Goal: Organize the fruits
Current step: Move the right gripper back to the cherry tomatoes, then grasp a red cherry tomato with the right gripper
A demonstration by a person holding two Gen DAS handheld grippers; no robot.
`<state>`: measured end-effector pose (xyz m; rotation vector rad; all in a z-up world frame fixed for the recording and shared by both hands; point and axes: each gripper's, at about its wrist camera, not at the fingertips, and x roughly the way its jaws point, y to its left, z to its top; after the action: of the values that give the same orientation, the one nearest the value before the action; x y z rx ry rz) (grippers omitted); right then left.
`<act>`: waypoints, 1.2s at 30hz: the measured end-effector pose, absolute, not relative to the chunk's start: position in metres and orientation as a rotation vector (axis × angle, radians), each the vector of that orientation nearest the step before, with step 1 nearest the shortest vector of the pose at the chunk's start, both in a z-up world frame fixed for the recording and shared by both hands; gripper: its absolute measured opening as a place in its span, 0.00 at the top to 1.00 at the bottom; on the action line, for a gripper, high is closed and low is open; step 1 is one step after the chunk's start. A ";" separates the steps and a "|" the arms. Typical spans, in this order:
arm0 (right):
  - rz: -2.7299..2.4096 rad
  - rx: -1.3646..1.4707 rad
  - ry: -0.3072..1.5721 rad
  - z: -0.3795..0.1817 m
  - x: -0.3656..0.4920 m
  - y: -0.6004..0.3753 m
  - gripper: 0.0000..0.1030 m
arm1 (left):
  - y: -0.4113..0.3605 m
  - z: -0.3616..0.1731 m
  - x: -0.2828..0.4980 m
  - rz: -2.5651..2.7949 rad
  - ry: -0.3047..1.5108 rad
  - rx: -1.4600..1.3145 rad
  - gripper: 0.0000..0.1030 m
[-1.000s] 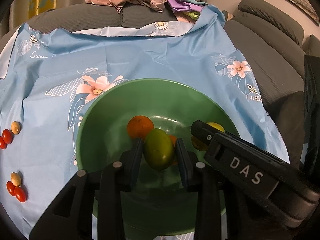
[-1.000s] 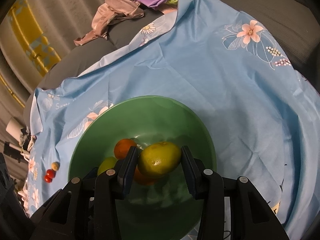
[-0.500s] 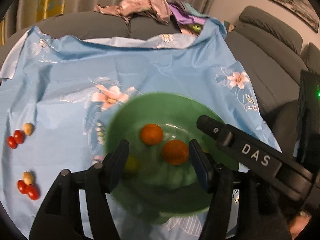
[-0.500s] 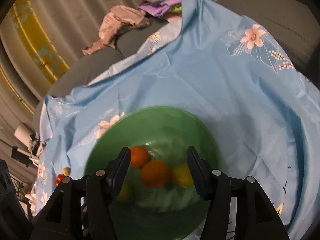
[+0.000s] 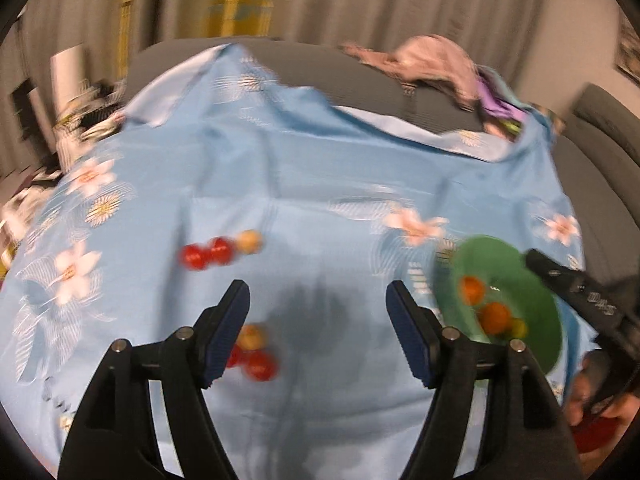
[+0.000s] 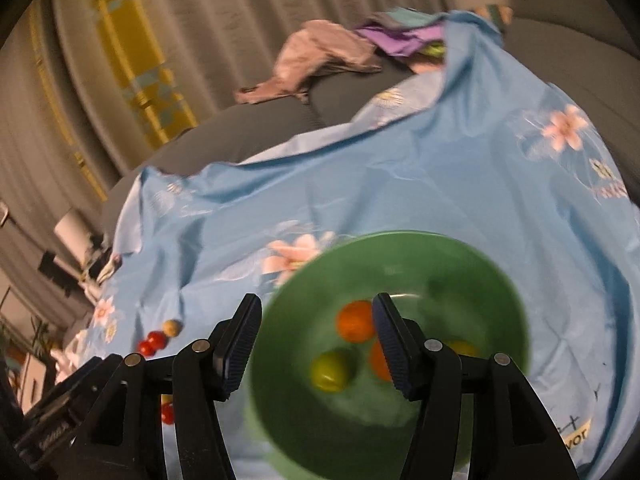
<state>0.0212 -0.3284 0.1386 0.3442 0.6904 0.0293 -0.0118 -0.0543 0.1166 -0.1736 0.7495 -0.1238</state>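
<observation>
Smooth green bowl (image 6: 500, 280), round and glossy, on a thin blue cloth (image 5: 280, 168) printed with pale pink flowers; inside it, two oranges (image 6: 354, 322), a green fruit (image 6: 330, 370) and a yellowish one (image 6: 464, 347) half hidden behind a finger. Left gripper (image 5: 318, 306): black ribbed pads, jaws opening wide, nothing between them — swung away from the bowl since a second ago, when a green fruit sat in its grip, and now over bare cloth. Close by, two small clusters: red tomatoes (image 5: 206, 254) with a tan nut-like ball (image 5: 248, 240), a second cluster (image 5: 256, 354) partly behind the left pad. Right gripper (image 6: 316, 322) parted midway, empty, over the bowl; its yellow fruit released. Lettering at the cloth's edge blurred, ending "vor".
</observation>
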 end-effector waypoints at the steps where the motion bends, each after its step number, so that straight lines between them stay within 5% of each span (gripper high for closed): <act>1: 0.049 0.331 0.688 0.140 0.021 -0.322 0.44 | -0.043 0.113 -0.014 -0.093 0.748 -0.176 0.33; 10: 0.401 0.307 0.694 0.139 0.025 -0.257 0.44 | 0.021 0.081 -0.007 -0.025 0.808 -0.333 0.41; 18: 0.513 0.235 0.857 0.105 0.037 -0.205 0.44 | 0.019 0.060 0.004 -0.087 0.904 -0.380 0.59; 20: 0.523 0.252 0.921 0.094 0.043 -0.198 0.55 | 0.017 0.056 0.006 -0.109 0.921 -0.384 0.61; 24: 0.578 0.202 0.990 0.079 0.044 -0.178 0.57 | 0.016 0.045 0.012 -0.119 0.965 -0.405 0.67; 36: 0.575 -0.065 1.050 0.056 0.033 -0.129 0.57 | 0.012 0.023 0.021 -0.149 1.069 -0.439 0.71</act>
<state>0.0329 -0.1291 0.0556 -0.0651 1.0498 0.5745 0.0208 0.0116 0.0226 -0.4395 1.0688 -0.1494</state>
